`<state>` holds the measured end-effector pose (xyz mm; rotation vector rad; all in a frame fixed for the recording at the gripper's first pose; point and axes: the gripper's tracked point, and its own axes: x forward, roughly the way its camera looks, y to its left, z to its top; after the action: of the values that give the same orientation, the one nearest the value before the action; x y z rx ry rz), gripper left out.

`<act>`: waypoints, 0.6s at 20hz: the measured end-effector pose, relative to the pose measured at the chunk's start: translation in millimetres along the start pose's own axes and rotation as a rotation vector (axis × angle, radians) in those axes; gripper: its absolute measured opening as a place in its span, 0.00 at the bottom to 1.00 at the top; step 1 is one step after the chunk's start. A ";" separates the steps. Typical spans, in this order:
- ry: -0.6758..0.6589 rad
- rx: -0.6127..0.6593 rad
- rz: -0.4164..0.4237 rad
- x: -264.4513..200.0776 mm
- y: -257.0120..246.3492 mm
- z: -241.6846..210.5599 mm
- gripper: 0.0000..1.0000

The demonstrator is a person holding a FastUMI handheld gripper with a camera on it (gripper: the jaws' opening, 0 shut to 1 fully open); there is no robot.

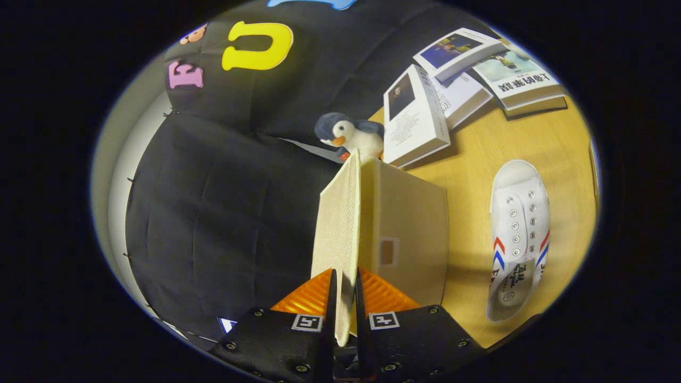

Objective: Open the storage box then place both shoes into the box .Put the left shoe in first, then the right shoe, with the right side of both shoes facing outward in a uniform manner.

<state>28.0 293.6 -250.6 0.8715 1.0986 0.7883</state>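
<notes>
Your tongs [345, 298] are clamped on the edge of the beige woven fabric lid [338, 223], raised above the cream fabric storage box [409, 239] on the wooden table [479, 154]. The lid looks light but floppy; keep hold near its rim.

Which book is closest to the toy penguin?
The white book with the dark picture, right beside the penguin. The other books lie farther back.

No legible txt; book [524, 80] title too blurry.
</notes>
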 end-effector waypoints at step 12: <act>0.046 -0.244 0.169 43.1 138.8 -2.3 0.18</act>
<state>22.6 393.6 -145.2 0.7484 0.9526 1.0641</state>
